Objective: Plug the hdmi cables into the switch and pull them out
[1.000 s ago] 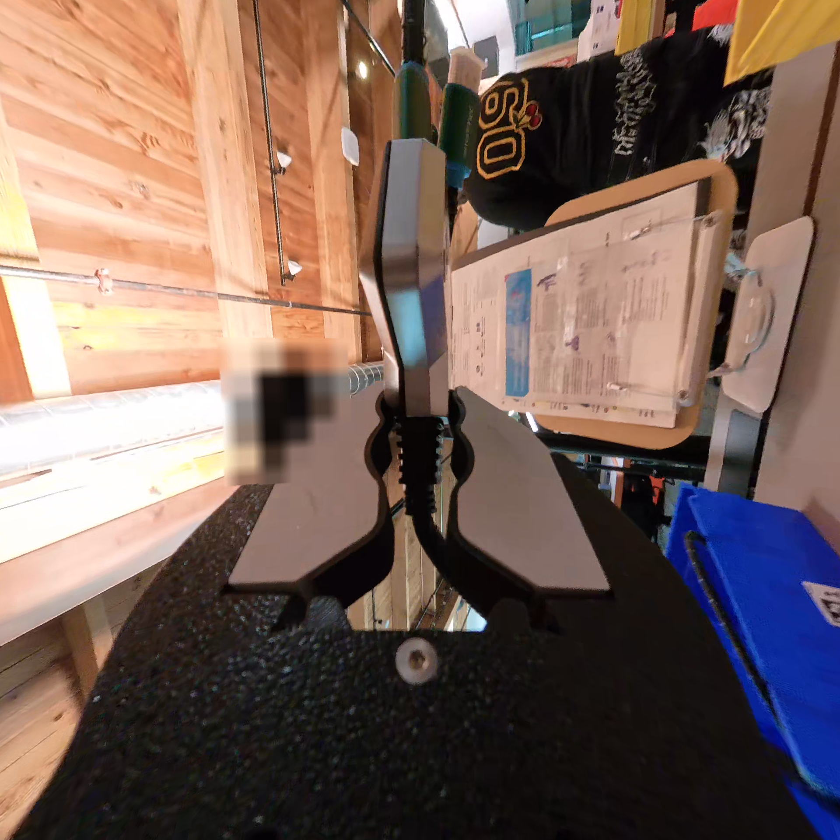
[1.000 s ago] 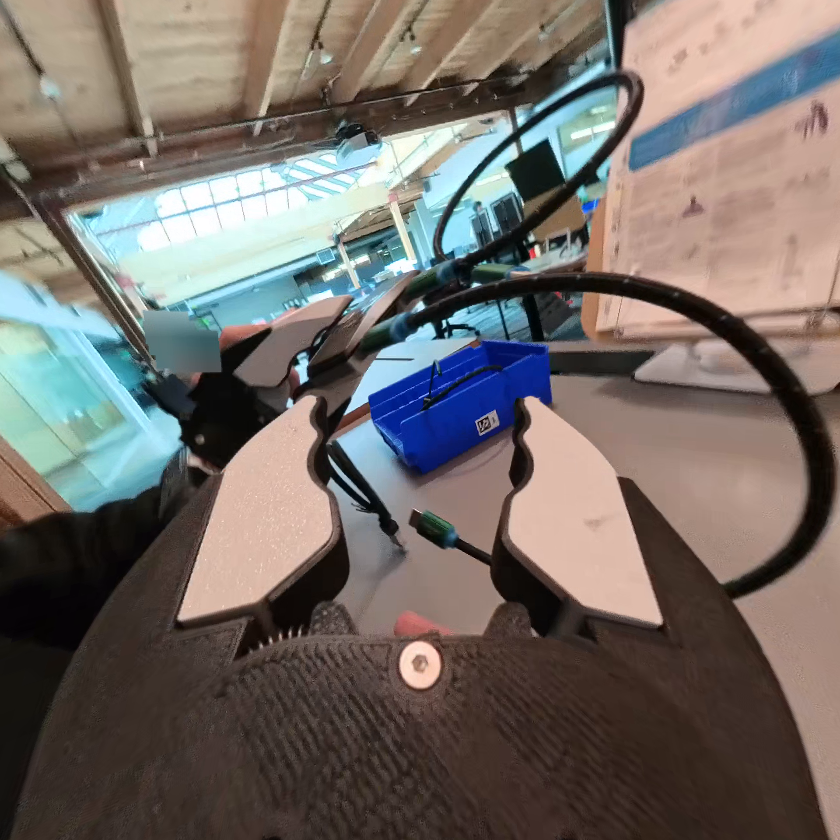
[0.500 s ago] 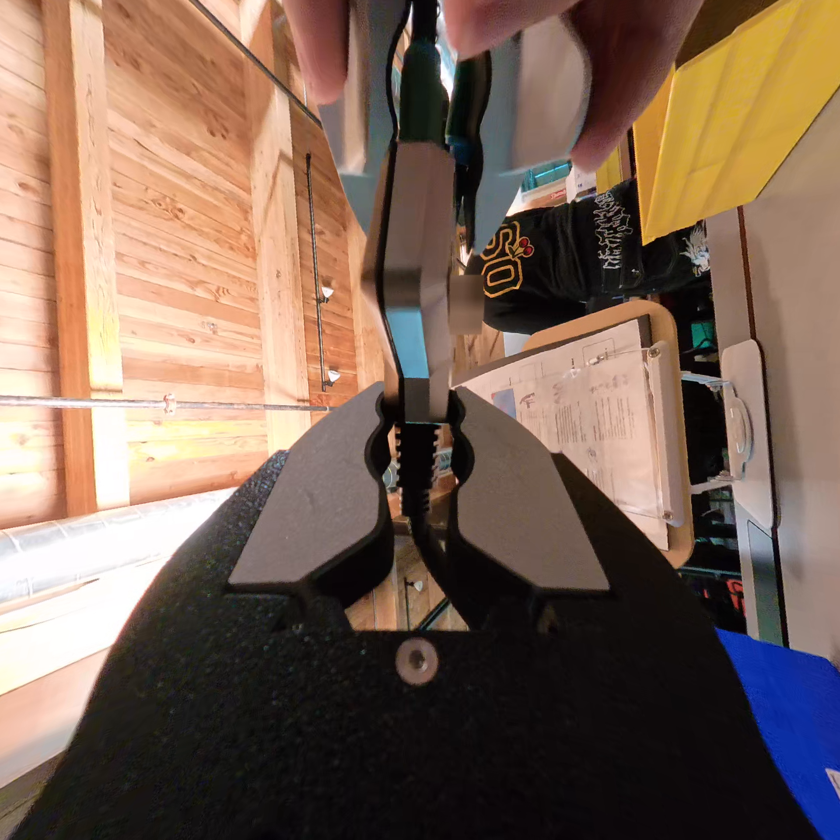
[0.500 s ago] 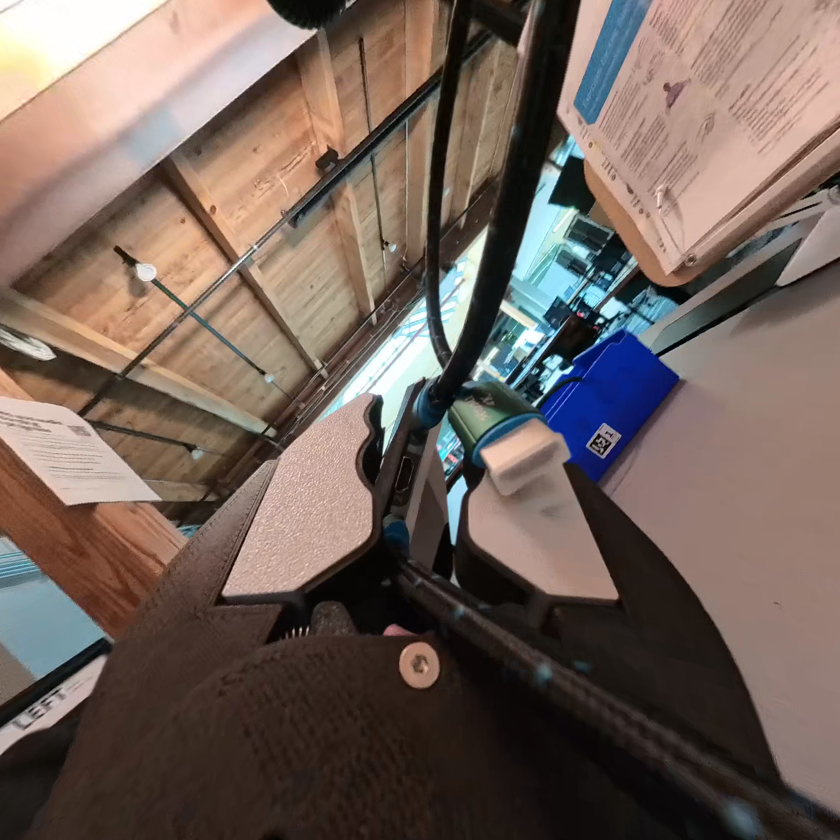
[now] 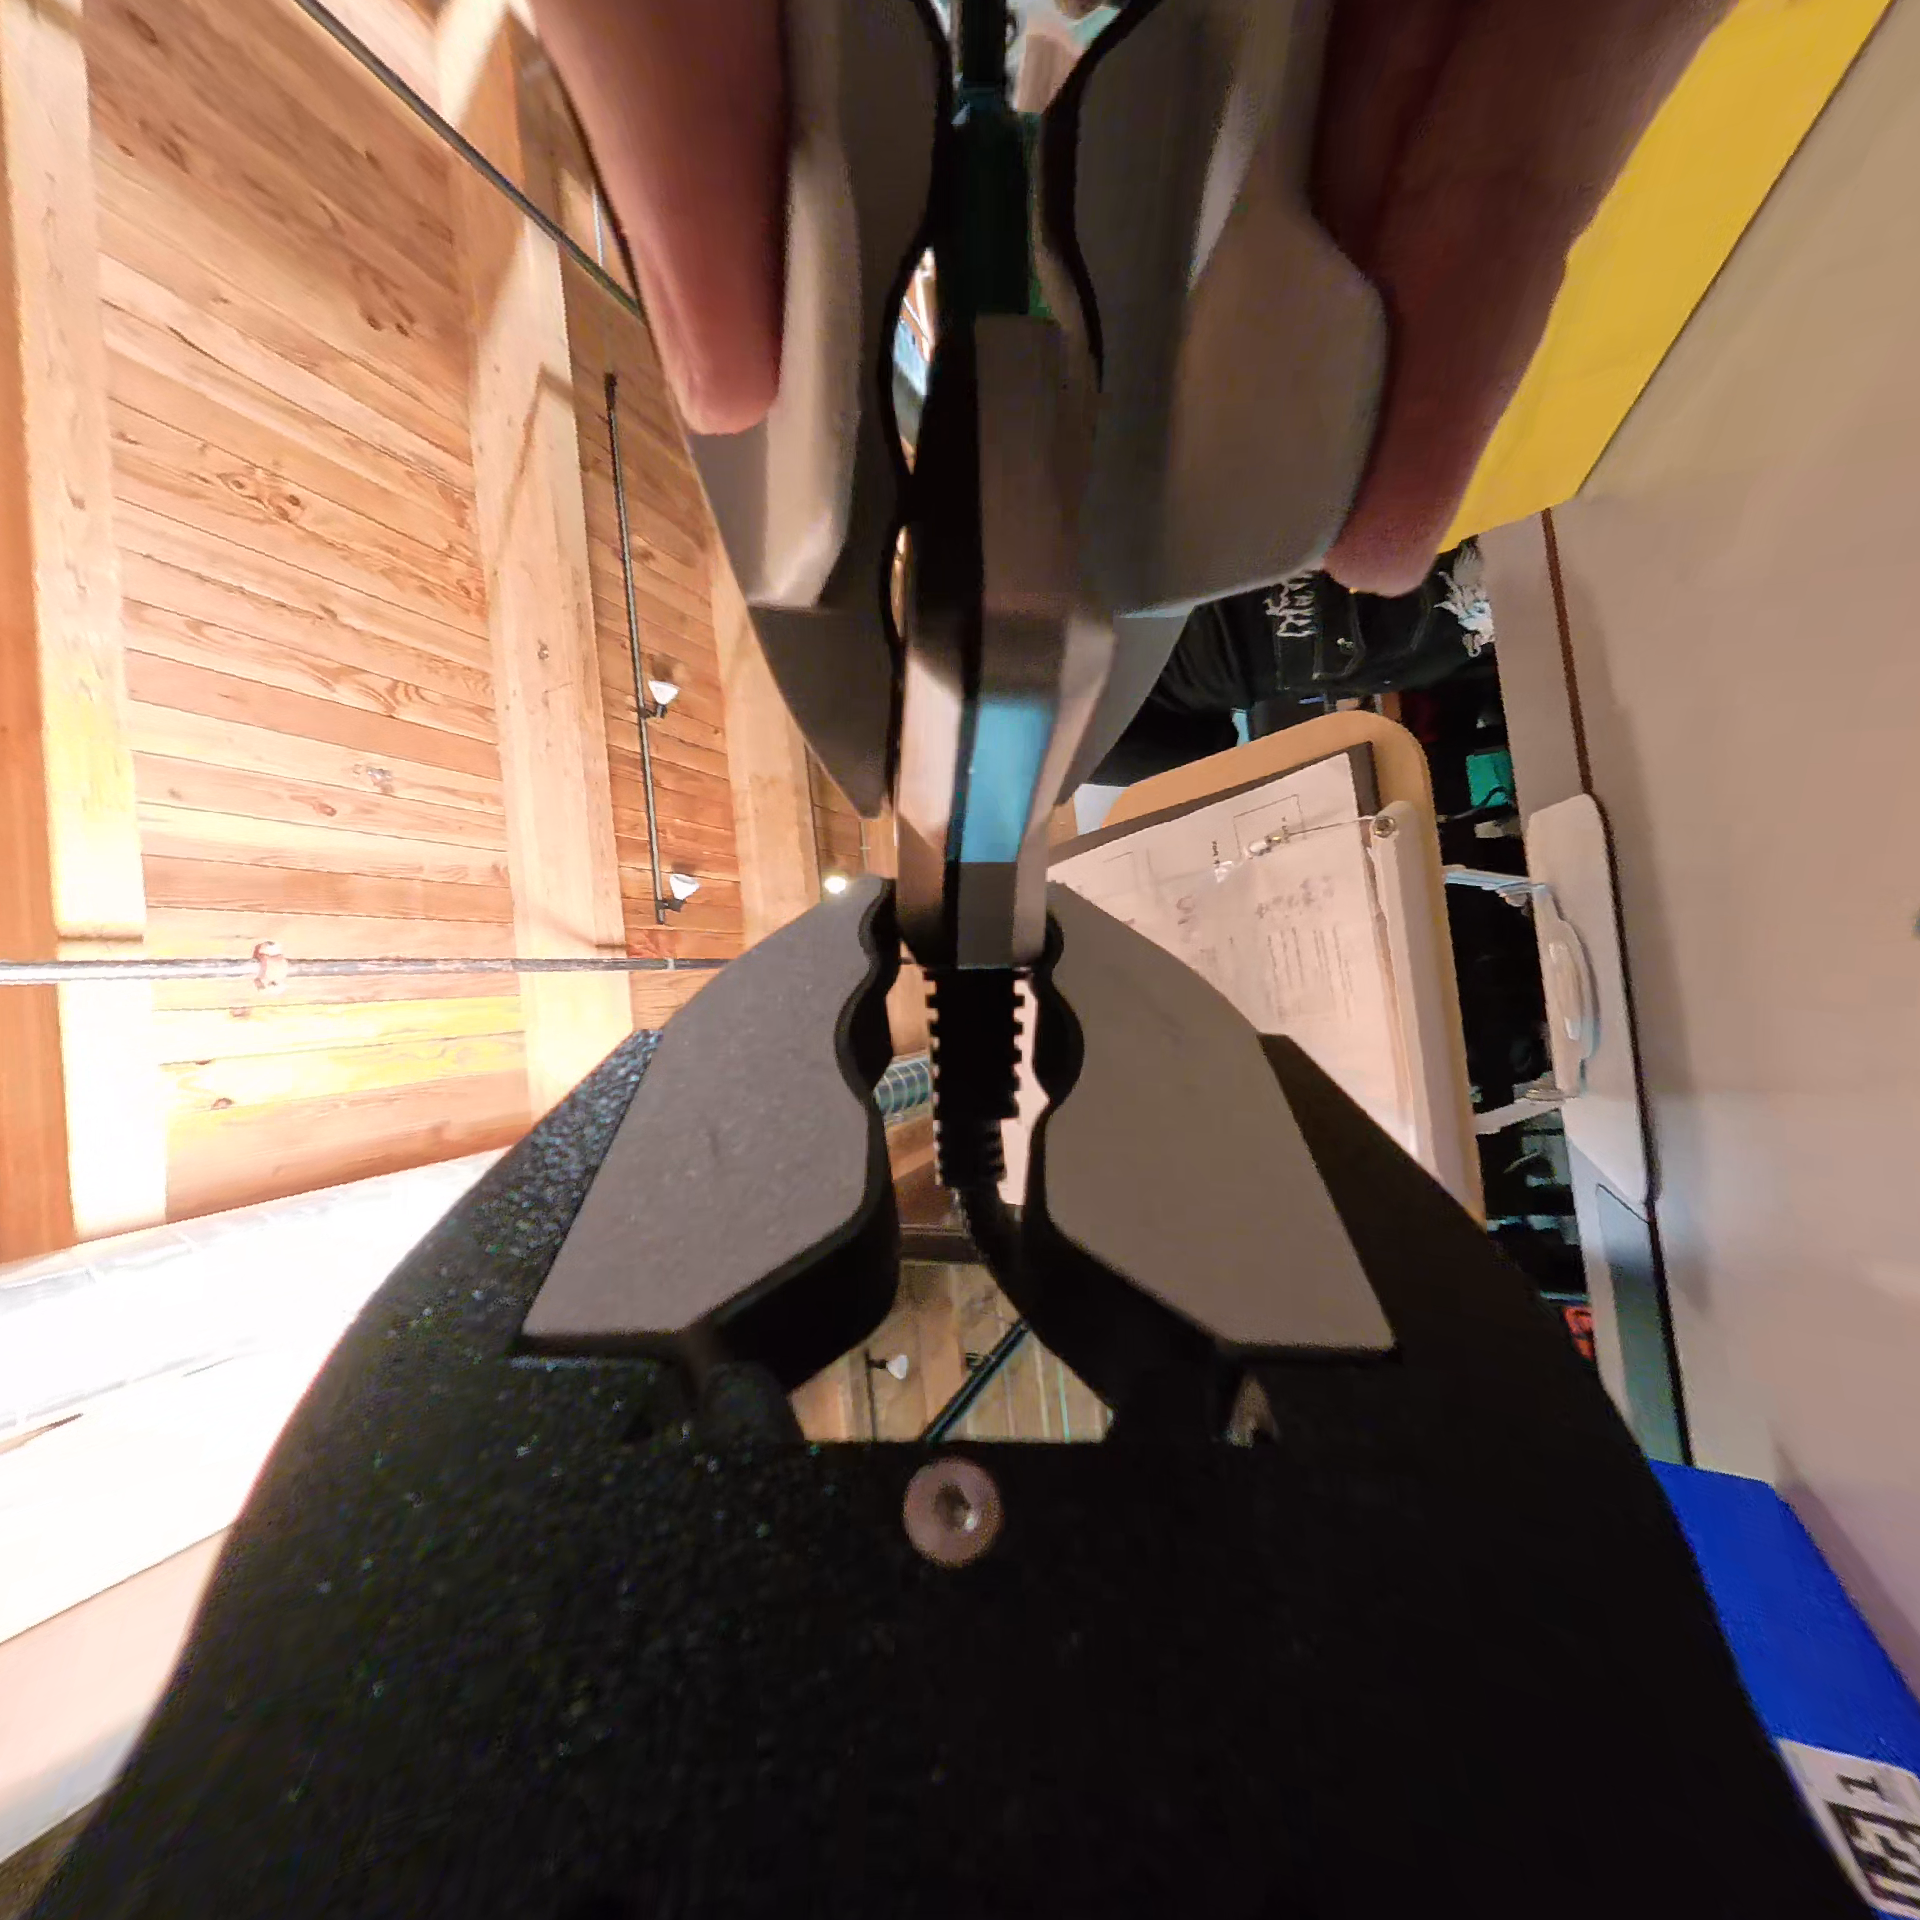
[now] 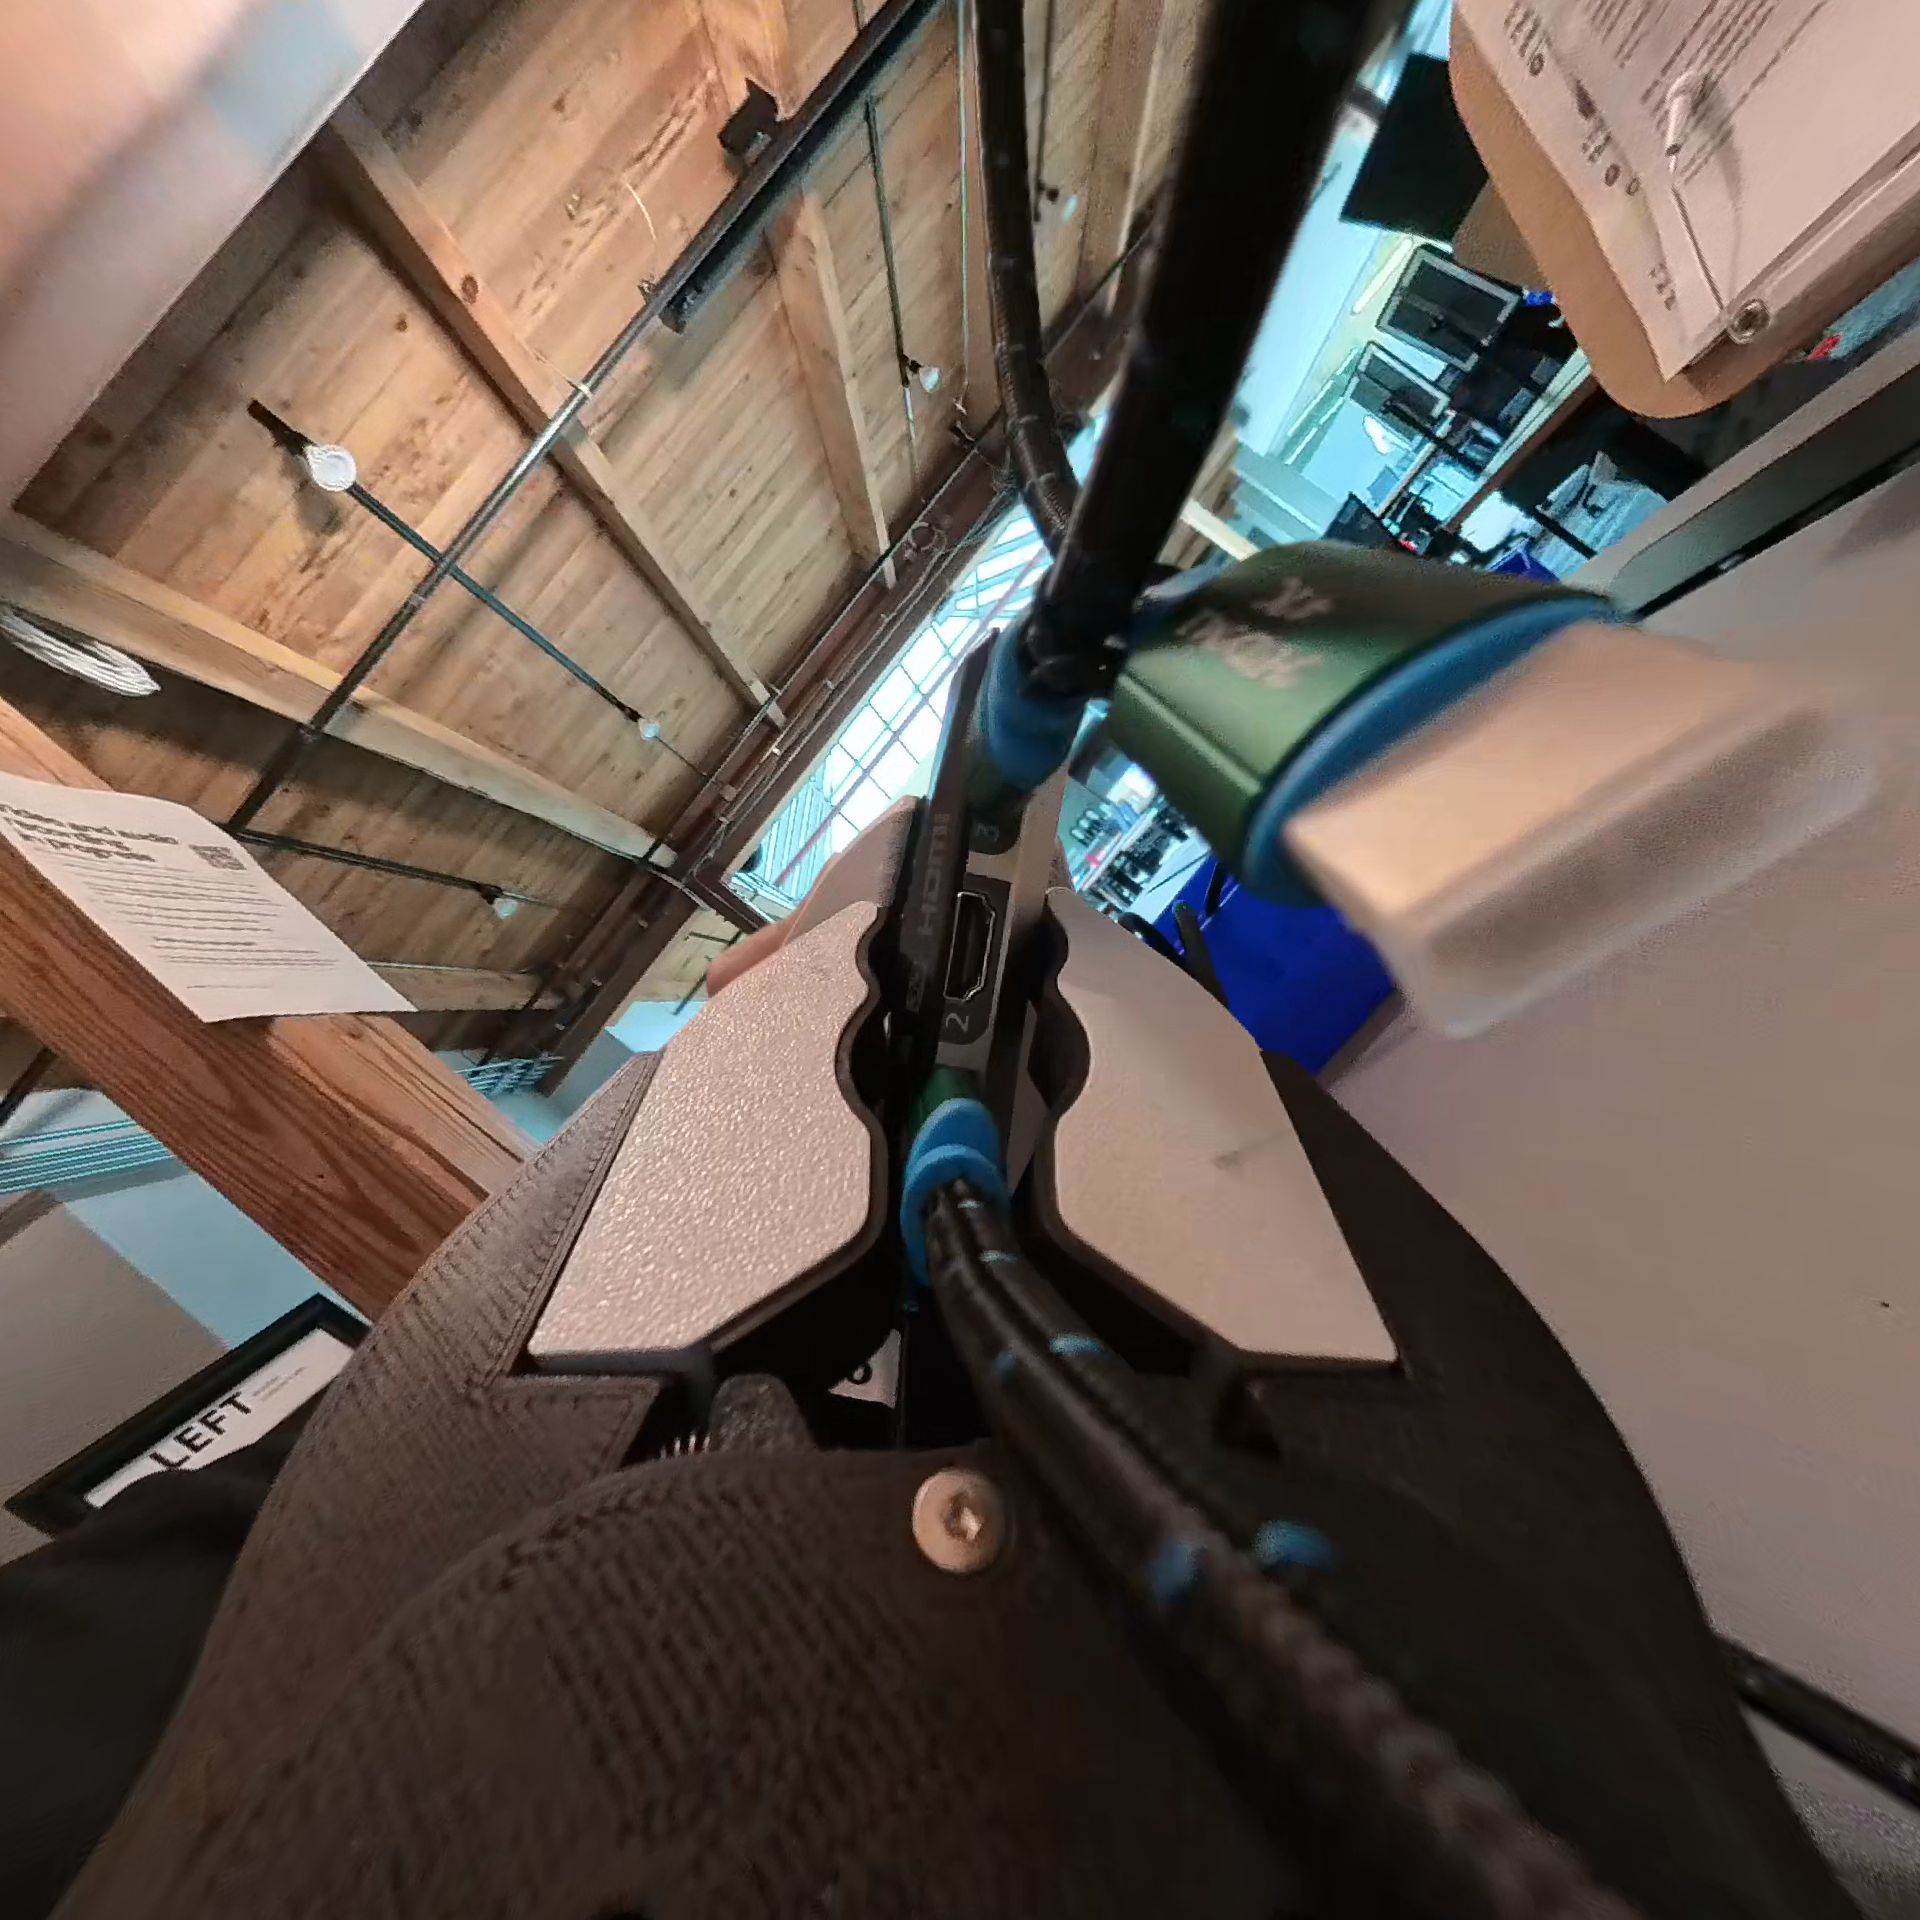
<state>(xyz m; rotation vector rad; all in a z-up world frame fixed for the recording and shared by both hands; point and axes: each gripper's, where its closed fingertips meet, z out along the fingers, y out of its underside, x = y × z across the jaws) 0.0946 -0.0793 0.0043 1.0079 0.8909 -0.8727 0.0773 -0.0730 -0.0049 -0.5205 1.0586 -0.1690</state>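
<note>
Switch (image 5: 982, 665) stood lengthwise between both claws, left claw (image 5: 961, 940) and right claw (image 6: 961, 971) each clamped on opposite ends.

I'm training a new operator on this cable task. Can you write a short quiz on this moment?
1. True or false: the middle port of the HDMI switch is empty.
2. The left tool is shut on: A) the switch's ribbed cable end; B) a blue bin; C) a sheet of paper.
3. Short answer: what colour is the ring on the loose green HDMI plug hanging beside the right tool?
Key: 1 true; 2 A; 3 blue.
</note>
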